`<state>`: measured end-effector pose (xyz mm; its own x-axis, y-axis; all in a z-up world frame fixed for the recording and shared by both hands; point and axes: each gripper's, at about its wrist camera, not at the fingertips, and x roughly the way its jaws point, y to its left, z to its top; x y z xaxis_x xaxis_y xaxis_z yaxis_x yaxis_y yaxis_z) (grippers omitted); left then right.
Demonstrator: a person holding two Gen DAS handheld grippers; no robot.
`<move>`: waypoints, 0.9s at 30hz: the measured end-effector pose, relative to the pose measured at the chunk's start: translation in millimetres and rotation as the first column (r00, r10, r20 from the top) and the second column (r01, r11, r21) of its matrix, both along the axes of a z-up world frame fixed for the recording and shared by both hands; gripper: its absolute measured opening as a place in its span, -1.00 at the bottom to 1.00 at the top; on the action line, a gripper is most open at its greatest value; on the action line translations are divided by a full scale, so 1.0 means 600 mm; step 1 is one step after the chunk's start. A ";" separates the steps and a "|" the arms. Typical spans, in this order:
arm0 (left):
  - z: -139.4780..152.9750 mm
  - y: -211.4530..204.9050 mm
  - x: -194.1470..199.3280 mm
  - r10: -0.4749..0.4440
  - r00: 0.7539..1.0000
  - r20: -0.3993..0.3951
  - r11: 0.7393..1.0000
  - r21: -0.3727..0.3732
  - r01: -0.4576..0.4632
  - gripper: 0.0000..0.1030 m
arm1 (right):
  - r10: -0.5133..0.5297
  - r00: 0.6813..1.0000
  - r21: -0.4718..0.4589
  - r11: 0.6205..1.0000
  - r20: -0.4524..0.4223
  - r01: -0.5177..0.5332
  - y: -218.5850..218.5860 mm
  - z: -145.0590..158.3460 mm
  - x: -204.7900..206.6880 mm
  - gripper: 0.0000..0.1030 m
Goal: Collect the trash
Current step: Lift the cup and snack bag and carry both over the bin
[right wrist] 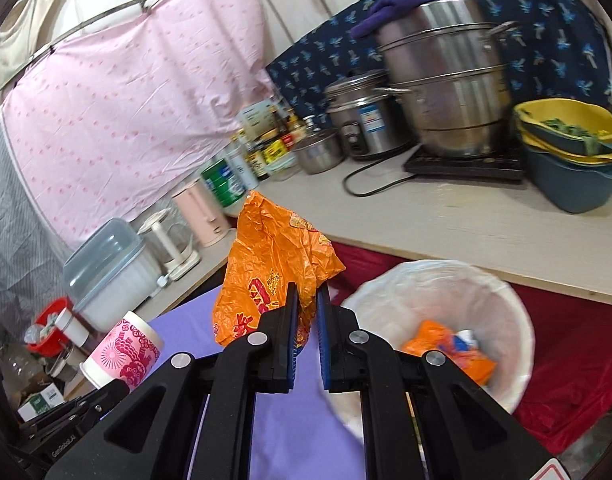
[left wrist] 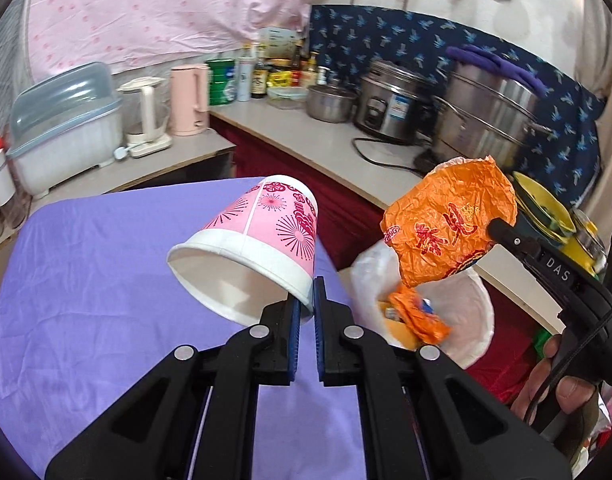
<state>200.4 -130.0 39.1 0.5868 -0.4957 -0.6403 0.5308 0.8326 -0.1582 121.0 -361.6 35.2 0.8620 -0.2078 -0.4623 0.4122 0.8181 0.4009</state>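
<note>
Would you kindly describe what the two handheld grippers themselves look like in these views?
Both are matte black plastic linkages with round silver pivot pins and flat blue pads lining the fingers. The left gripper shows this in its own view. The right gripper matches; seen from the left camera, its side bears white letters "DAS" and a black cable runs past the hand holding its grip.

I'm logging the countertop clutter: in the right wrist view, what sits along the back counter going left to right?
Clear-lidded plastic box → pale pink kettle → green canister → small steel bowl → steel rice cooker → tall stacked steel steamer → yellow-and-blue stacked basins.
</note>
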 end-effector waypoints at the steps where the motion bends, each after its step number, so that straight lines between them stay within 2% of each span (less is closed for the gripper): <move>1: -0.001 -0.011 -0.007 -0.011 1.000 0.000 1.000 0.003 0.011 -0.88 | -0.015 1.000 -0.002 1.000 -0.002 0.015 -0.012 -0.002 -0.012 -0.82; 11: -0.029 -0.135 -0.066 -0.131 0.991 -0.032 0.991 0.033 0.132 -0.88 | -0.125 0.992 -0.025 0.992 -0.033 0.125 -0.106 -0.039 -0.106 -0.82; 19: -0.066 -0.211 -0.089 -0.197 0.978 -0.068 0.977 0.068 0.201 -0.87 | -0.173 0.983 -0.009 0.985 -0.062 0.172 -0.154 -0.075 -0.129 -0.82; 27: -0.101 -0.259 -0.092 -0.221 0.971 -0.091 0.969 0.097 0.229 -0.88 | -0.187 0.978 0.005 0.982 -0.093 0.188 -0.178 -0.110 -0.124 -0.82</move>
<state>145.5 -285.7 -21.8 0.4139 -0.5359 -0.7359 0.6957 0.7076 -0.1240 46.3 -468.3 -31.1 0.7623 -0.3549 -0.5412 0.5932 0.7176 0.3648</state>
